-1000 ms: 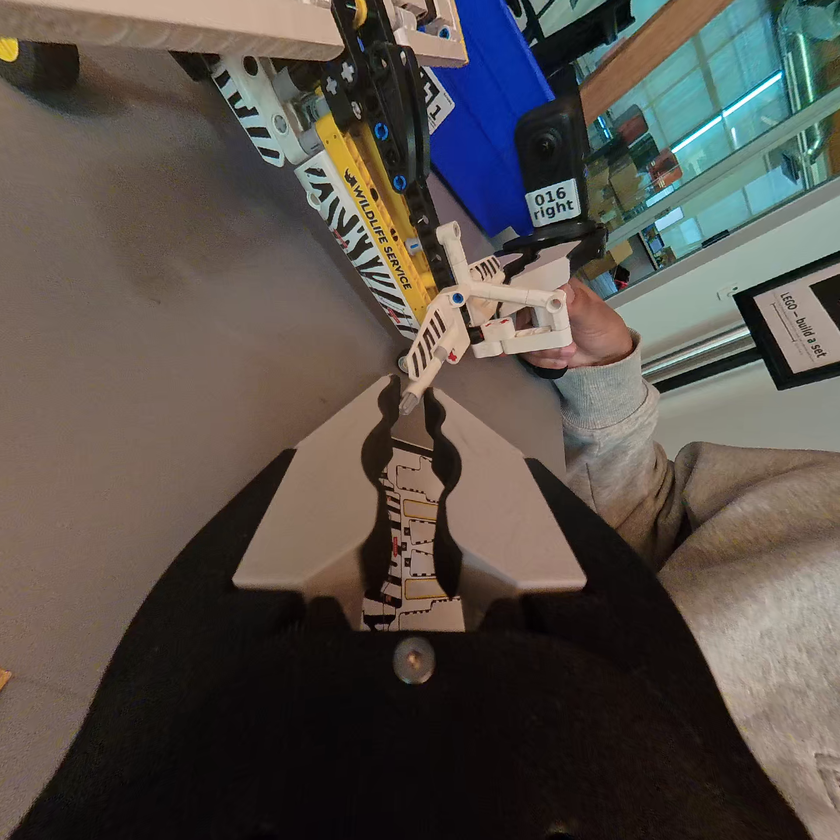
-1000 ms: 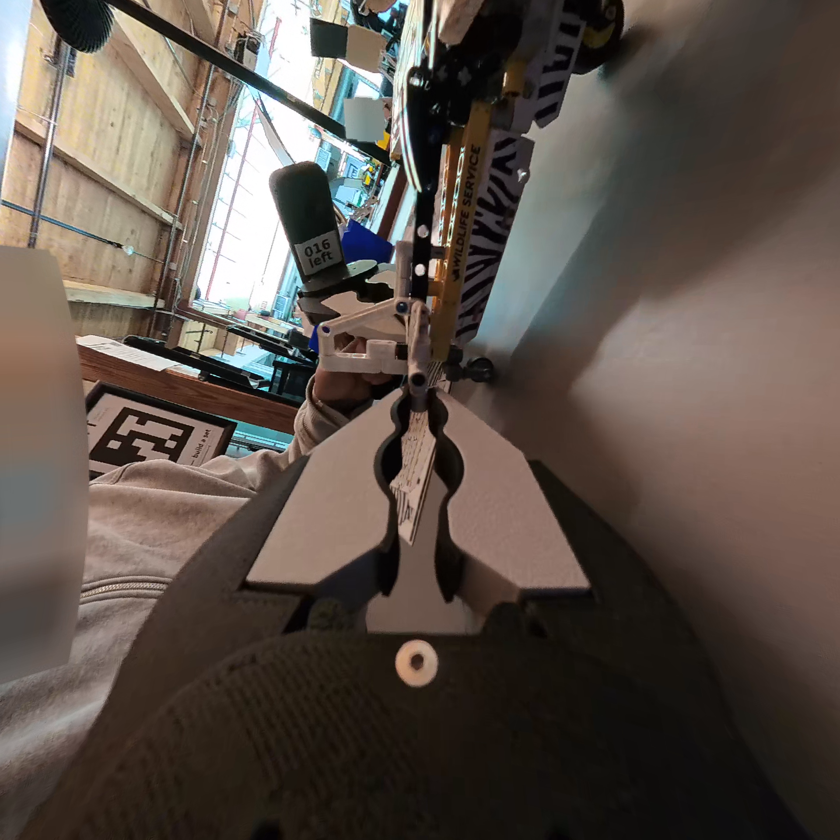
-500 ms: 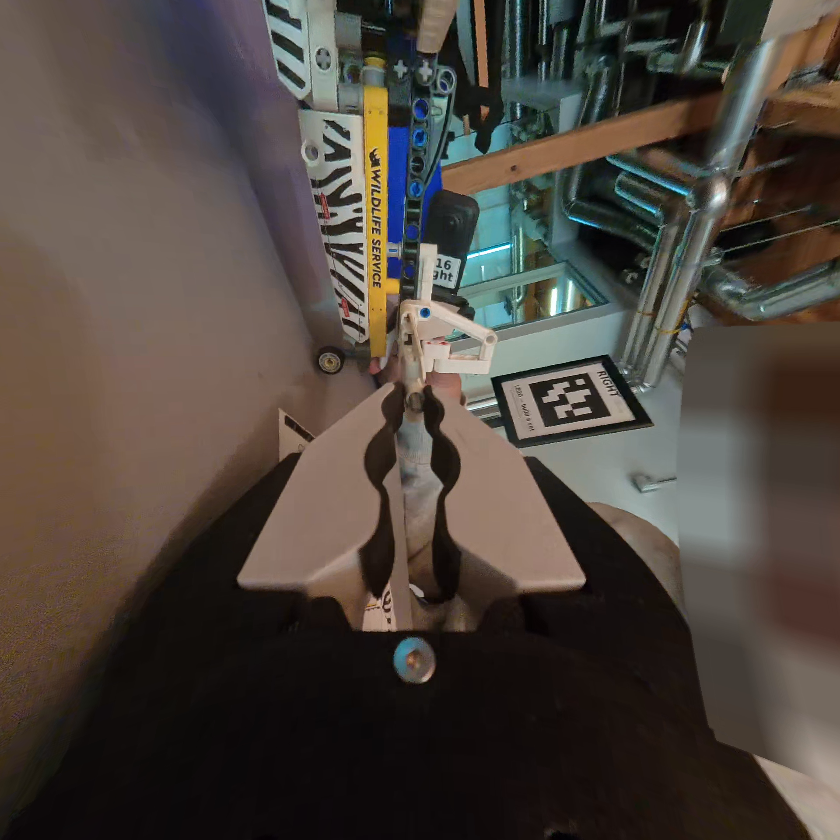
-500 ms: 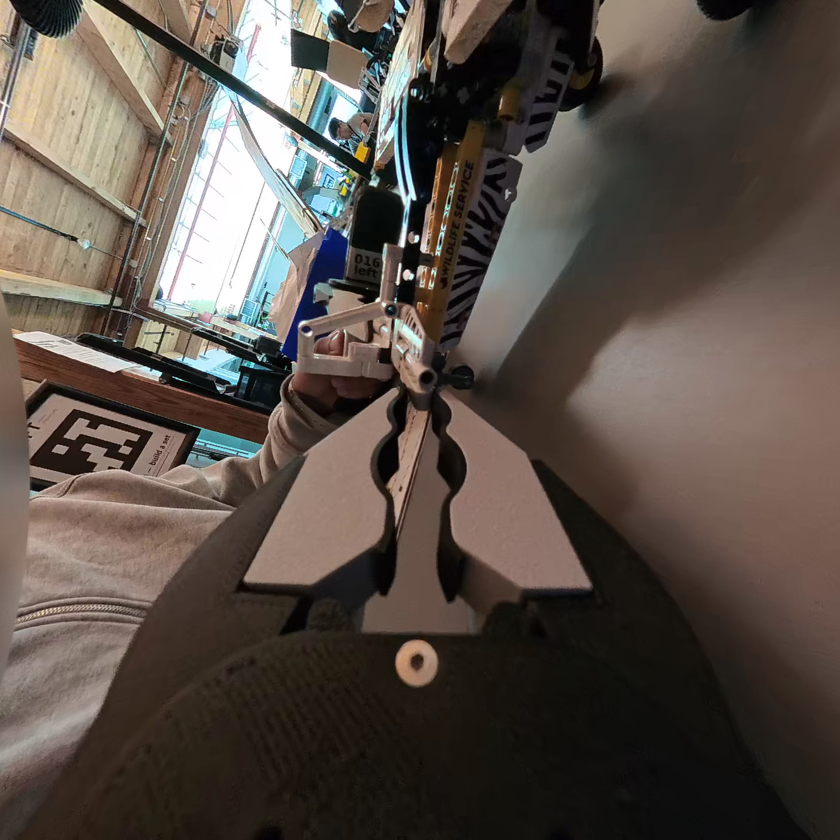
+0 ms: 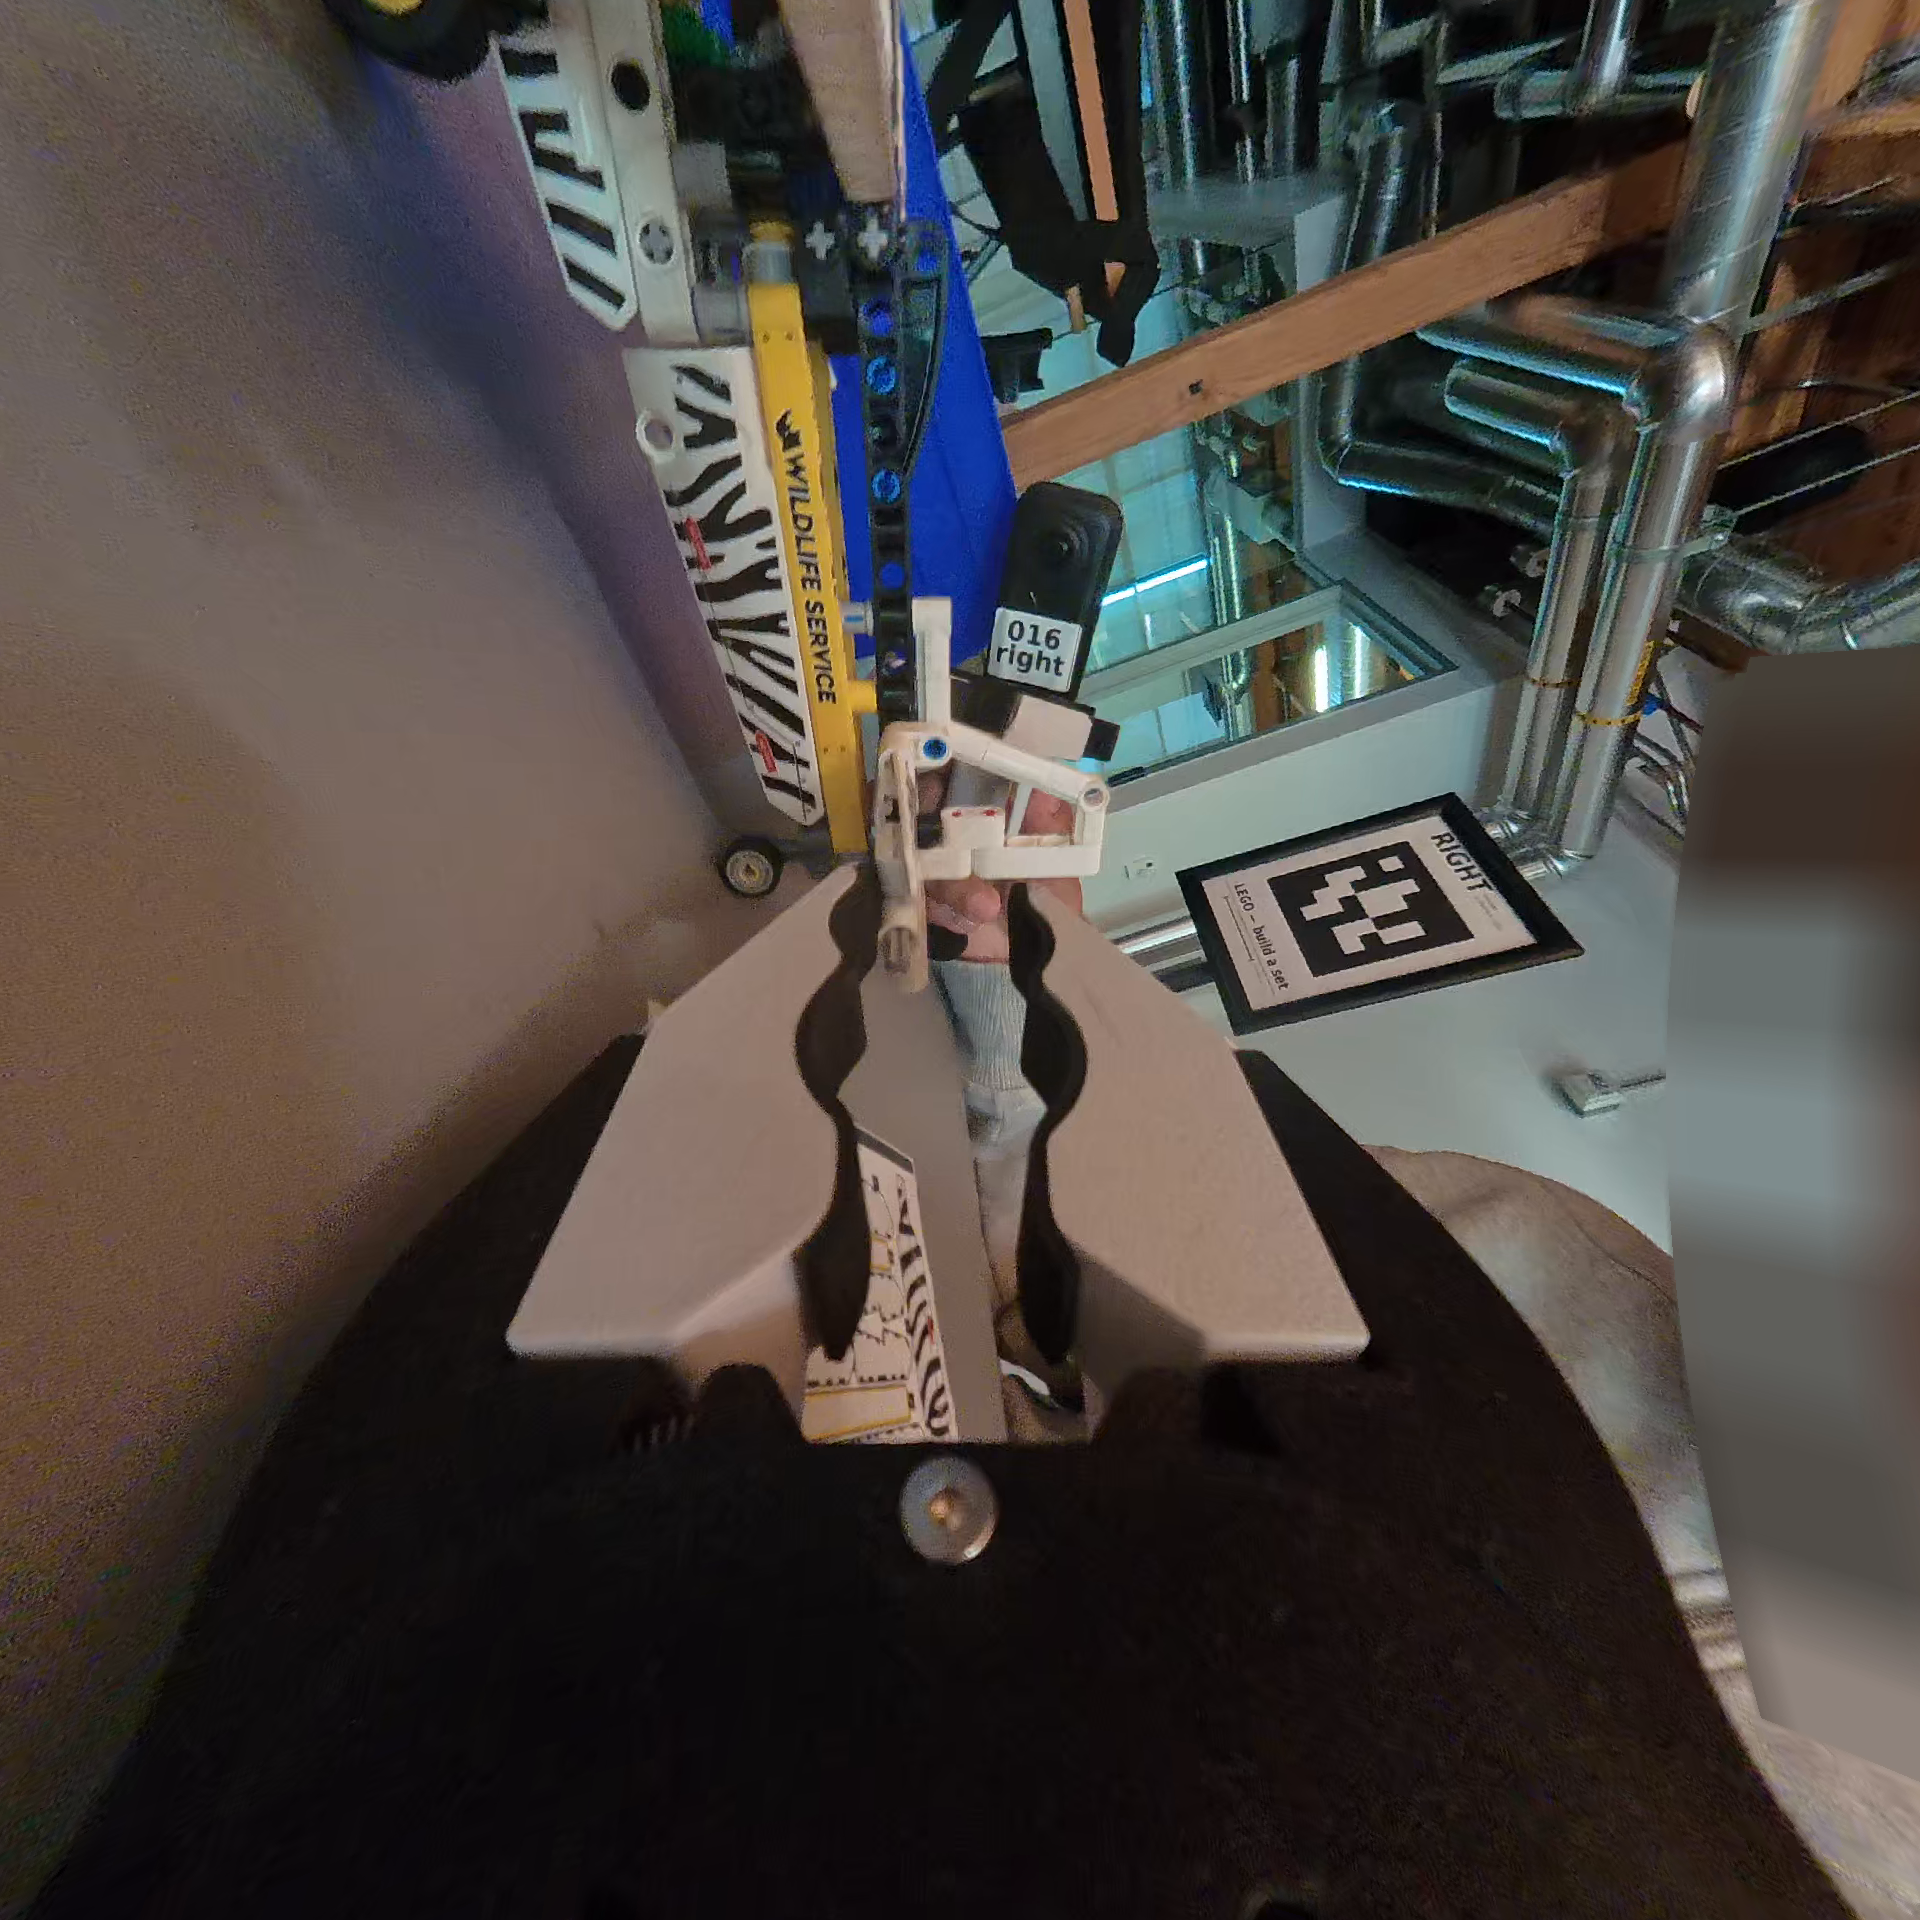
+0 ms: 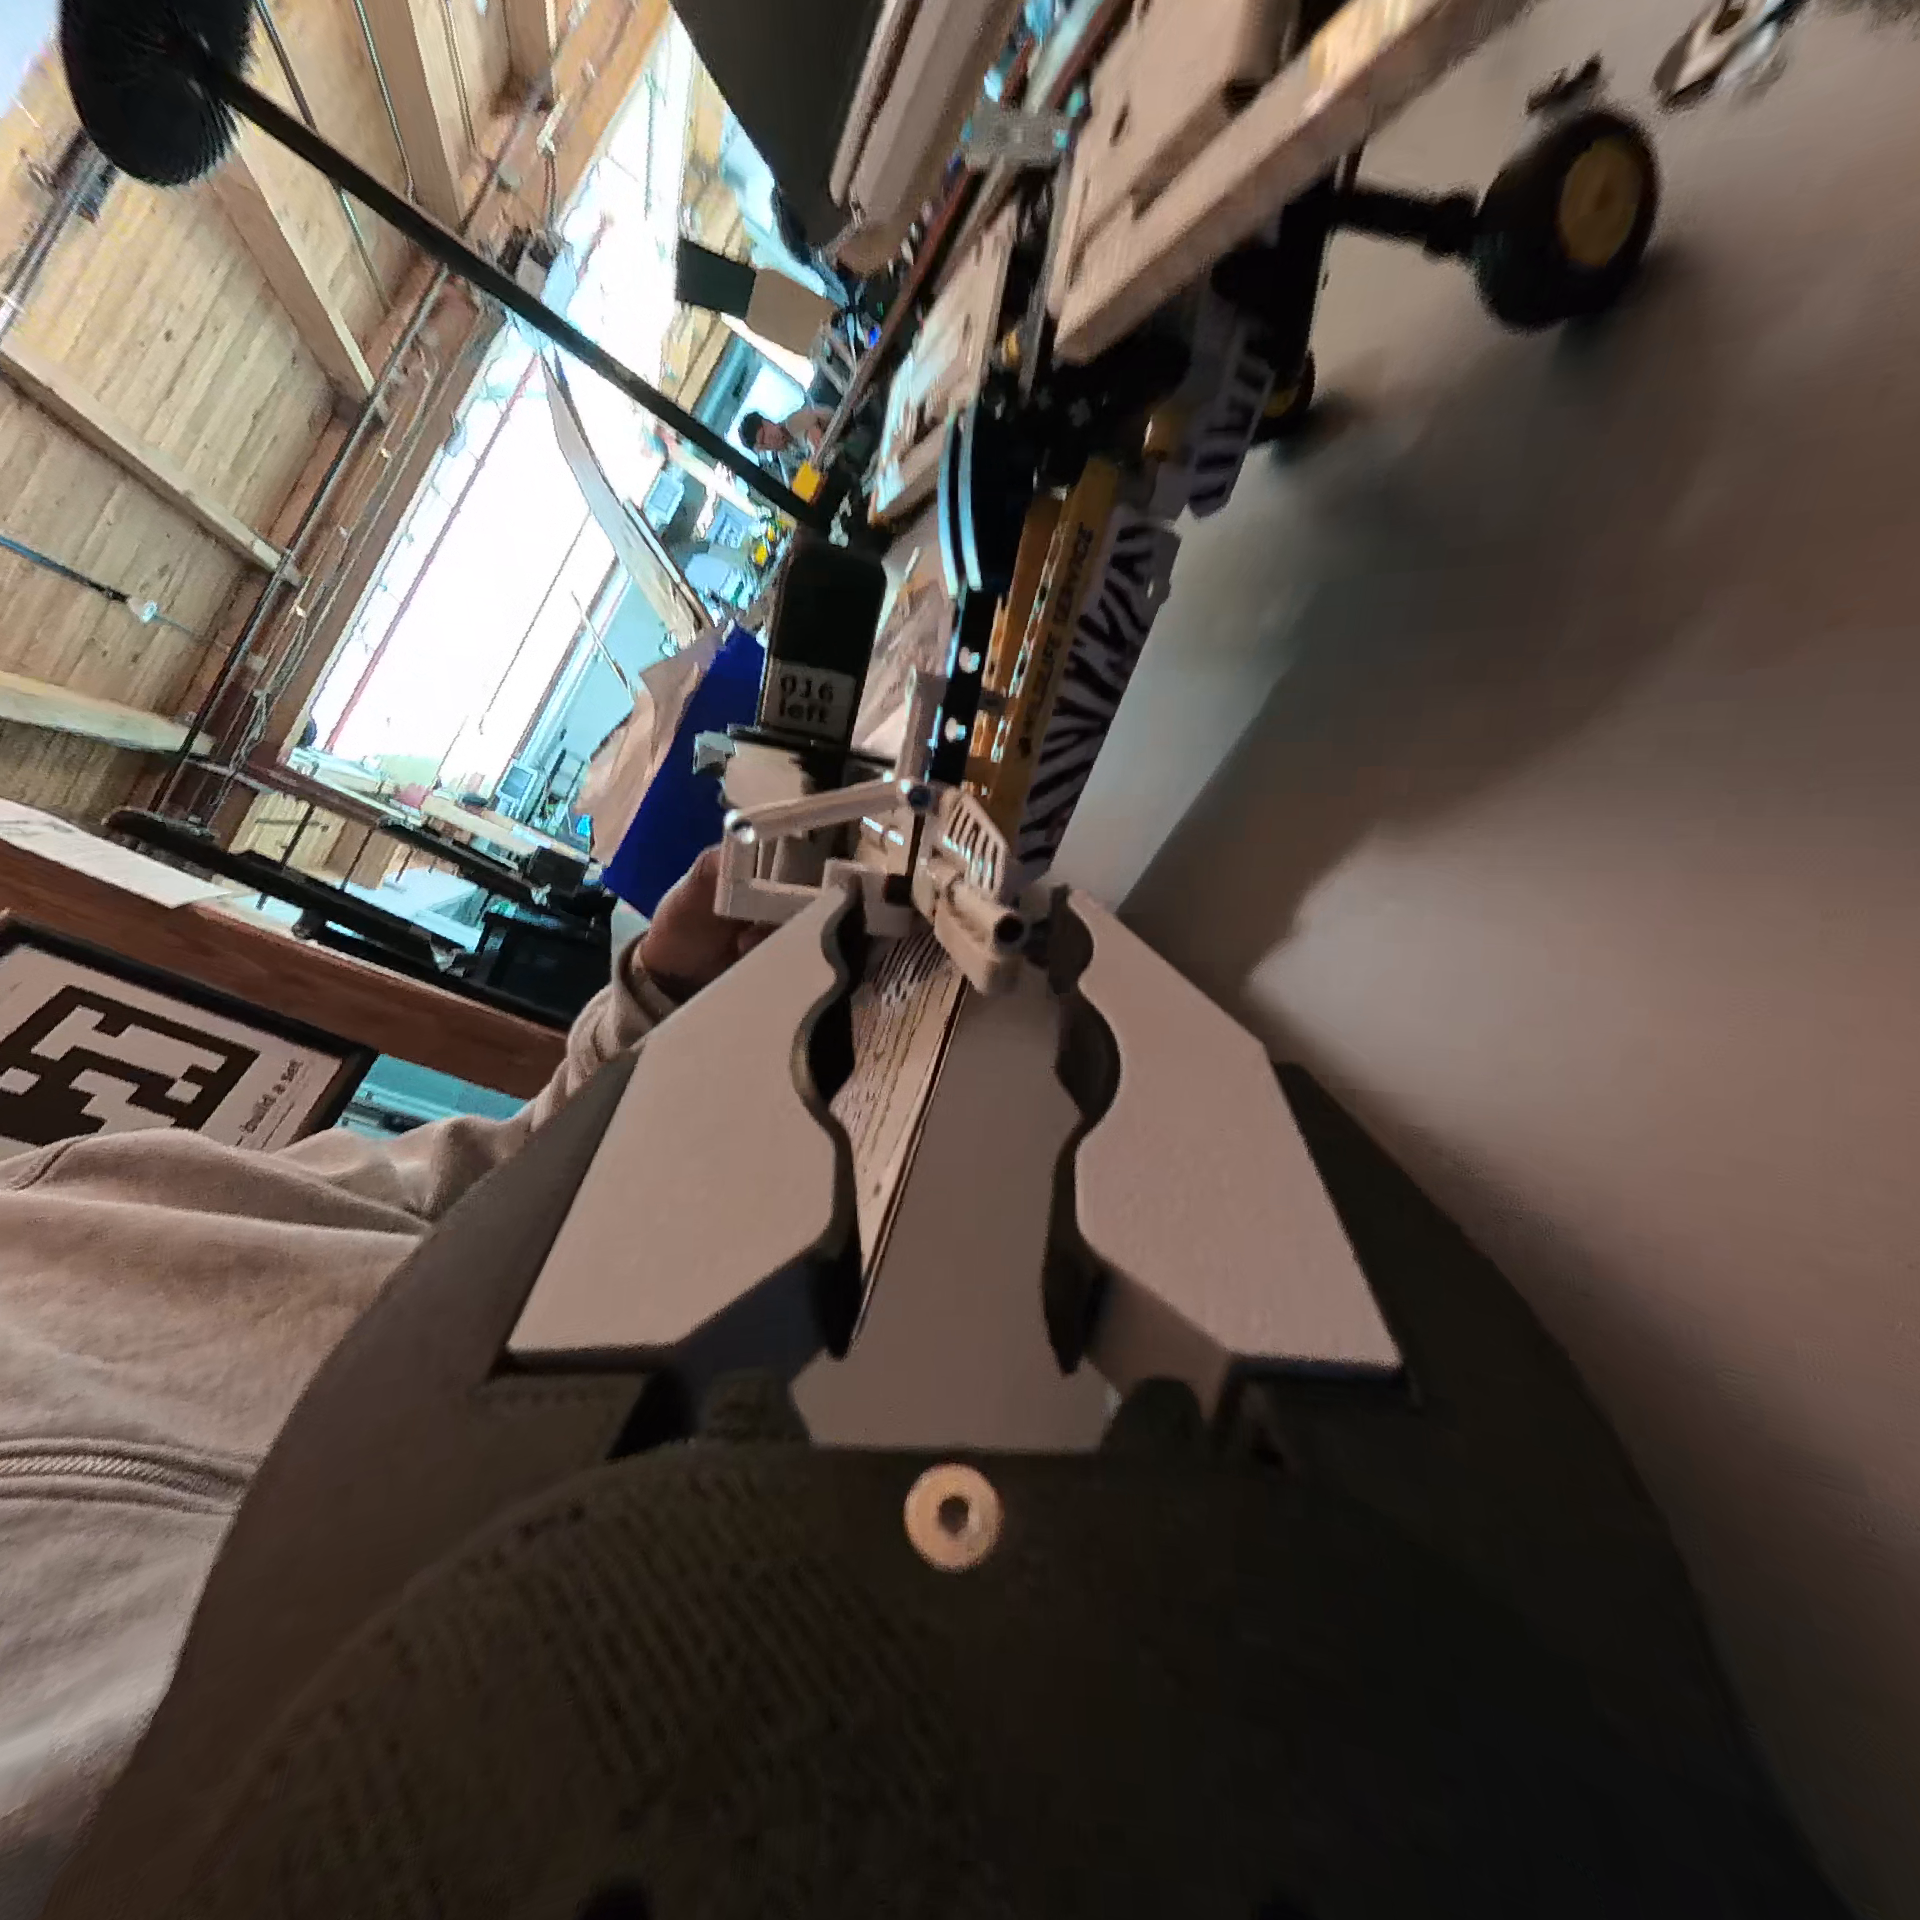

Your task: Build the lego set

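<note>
The lego model (image 5: pixel 800 582) has a yellow beam, a black beam and zebra-striped white panels. It stands on the grey table (image 5: pixel 260 831) and also shows in the right wrist view (image 6: pixel 1049 623). A white sub-assembly (image 5: pixel 997 831) sits at its near end. My left gripper (image 5: pixel 940 894) is slightly open, with the sub-assembly's thin beam between its tips, against the left finger. My right gripper (image 6: pixel 951 909) is shut on the white sub-assembly (image 6: pixel 966 883), which fills the gap between its tips. Each gripper faces the other across the piece.
A zebra sticker sheet (image 5: pixel 883 1299) lies on the table under the grippers. A framed marker sign (image 5: pixel 1371 914) stands to the right. A black and yellow wheel (image 6: pixel 1569 208) of the model is farther back. A blue bin (image 5: pixel 945 416) stands behind the model. Tip to tip, the grippers are about 9 centimeters apart.
Both grippers have rolled and shifted around the white sub-assembly. The gaps between both pairs of fingers are a little wider than before. The right wrist view is blurred by motion.
</note>
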